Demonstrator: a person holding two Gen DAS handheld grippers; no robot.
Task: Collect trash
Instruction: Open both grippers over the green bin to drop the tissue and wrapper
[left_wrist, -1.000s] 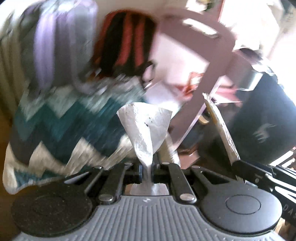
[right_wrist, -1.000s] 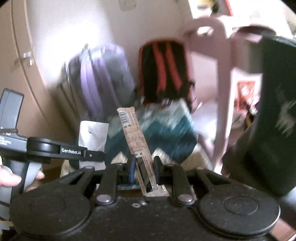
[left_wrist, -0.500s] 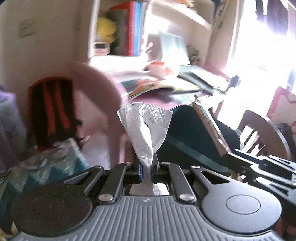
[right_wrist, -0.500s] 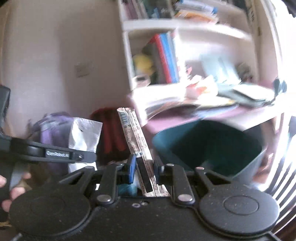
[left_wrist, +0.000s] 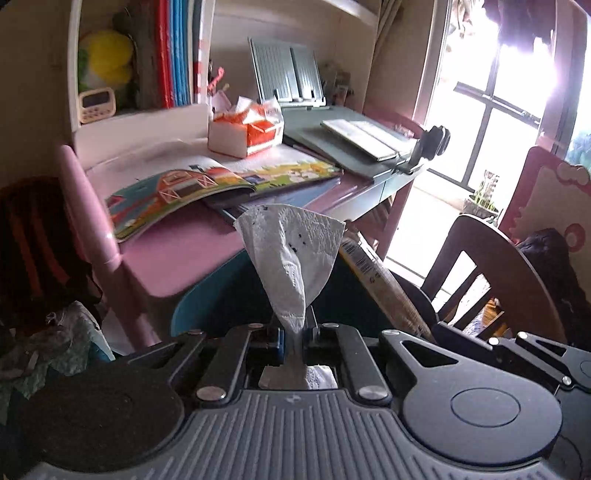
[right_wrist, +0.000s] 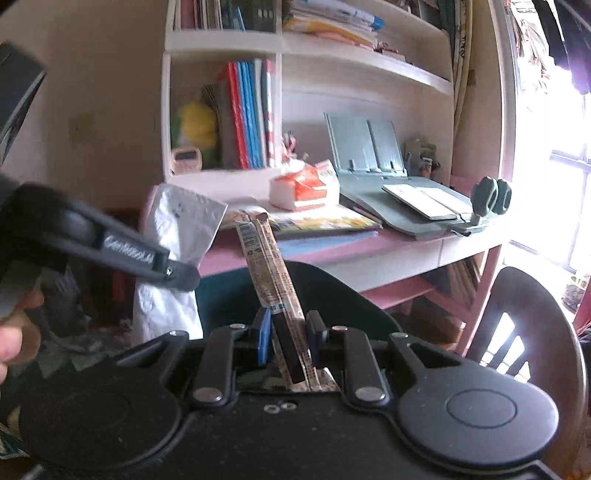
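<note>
My left gripper (left_wrist: 294, 334) is shut on a crumpled white tissue (left_wrist: 291, 251) with dark specks, which fans upward from the fingers. My right gripper (right_wrist: 289, 334) is shut on a long tan snack wrapper (right_wrist: 269, 269) with a barcode, standing tilted to the left. The wrapper also shows in the left wrist view (left_wrist: 380, 284), and the tissue in the right wrist view (right_wrist: 177, 236). A dark teal bin (left_wrist: 207, 306) sits just beyond both grippers; its rim (right_wrist: 332, 284) is partly hidden by them.
A pink desk (left_wrist: 177, 251) holds open picture books (left_wrist: 207, 184), an orange-white pack (left_wrist: 251, 129) and a grey book stand (right_wrist: 373, 147). Shelves with books (right_wrist: 247, 110) rise behind. A dark wooden chair (left_wrist: 491, 273) stands right. A backpack (left_wrist: 29, 236) lies left.
Both views swung up and right from the backpacks and zigzag blanket to the desk and shelves. The teal bin is now directly ahead. Both grippers kept their hold.
</note>
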